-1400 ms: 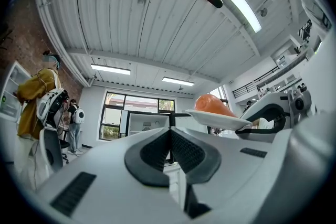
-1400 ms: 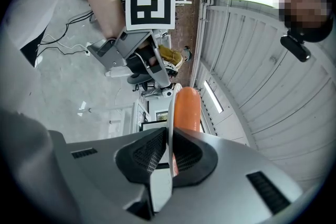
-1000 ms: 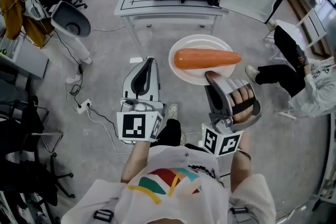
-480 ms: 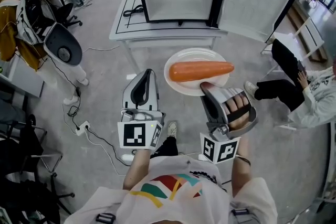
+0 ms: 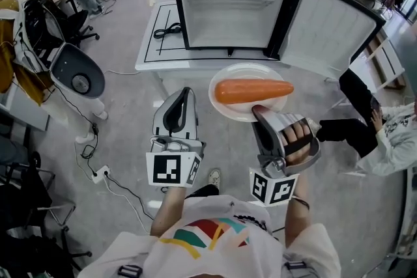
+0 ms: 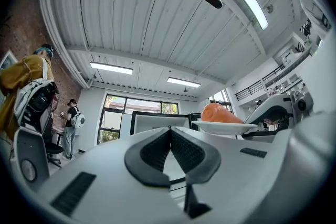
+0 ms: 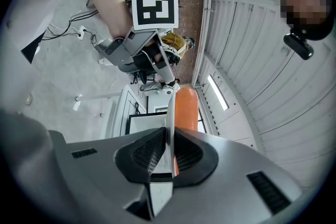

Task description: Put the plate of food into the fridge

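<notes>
Carry step. Your right gripper (image 5: 260,112) fingers clamped plate (image 5: 240,71) rim, carrot (image 5: 253,90) aboard; left gripper (image 5: 183,95) fingers shut, empty. Fridge (image 5: 228,16) open at 12 o'clock. Next likely needed level plate, forward reach.

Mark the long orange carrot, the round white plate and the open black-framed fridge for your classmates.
long orange carrot (image 5: 254,91): head view, middle of its body.
round white plate (image 5: 246,71): head view, bare far rim.
open black-framed fridge (image 5: 228,19): head view, inner back wall.

The plate (image 5: 247,72) is smooth, glossy white. The carrot (image 5: 253,90) is smooth orange with a soft sheen. The right gripper (image 5: 256,109) is matt grey plastic, its fingers (image 7: 146,157) black and finely ribbed. The floor (image 5: 124,114) is matt grey.
</notes>
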`<state>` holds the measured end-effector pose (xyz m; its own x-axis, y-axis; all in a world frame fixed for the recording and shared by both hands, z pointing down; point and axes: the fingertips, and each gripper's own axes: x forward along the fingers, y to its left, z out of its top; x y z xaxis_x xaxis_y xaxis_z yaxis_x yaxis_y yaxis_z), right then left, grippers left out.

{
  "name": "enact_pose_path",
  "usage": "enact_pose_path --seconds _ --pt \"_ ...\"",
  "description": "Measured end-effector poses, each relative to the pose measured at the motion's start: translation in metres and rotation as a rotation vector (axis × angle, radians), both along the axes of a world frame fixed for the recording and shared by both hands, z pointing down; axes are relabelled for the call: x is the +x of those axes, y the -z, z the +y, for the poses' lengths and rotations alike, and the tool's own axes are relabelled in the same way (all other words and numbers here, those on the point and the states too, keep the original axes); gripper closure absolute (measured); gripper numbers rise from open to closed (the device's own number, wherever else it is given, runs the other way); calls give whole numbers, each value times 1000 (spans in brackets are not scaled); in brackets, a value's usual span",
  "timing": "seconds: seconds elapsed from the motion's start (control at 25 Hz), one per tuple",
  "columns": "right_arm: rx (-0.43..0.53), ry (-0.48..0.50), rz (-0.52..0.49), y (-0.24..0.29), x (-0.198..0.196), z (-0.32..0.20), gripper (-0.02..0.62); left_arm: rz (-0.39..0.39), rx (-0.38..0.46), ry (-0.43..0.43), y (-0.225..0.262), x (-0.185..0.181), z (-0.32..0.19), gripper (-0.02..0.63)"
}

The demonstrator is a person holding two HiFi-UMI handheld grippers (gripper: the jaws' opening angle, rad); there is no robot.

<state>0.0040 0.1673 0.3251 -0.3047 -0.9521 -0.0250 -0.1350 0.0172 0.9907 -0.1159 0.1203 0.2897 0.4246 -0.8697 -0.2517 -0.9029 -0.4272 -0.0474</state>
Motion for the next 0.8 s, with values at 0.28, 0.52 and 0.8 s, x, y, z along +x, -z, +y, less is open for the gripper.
enact_pose_path --seconds 0.28,0.52,0.8 --pt "2 -19 5 0 -12 -58 560 13 0 -14 0 -17 -61 598" --pt "-8 -57 -10 -4 -13 -84 560 14 -9 -68 -6 -11 -91 598" --pt "-21 -92 8 -6 -9 -97 560 14 -12 -111 -6 -3 -103 598"
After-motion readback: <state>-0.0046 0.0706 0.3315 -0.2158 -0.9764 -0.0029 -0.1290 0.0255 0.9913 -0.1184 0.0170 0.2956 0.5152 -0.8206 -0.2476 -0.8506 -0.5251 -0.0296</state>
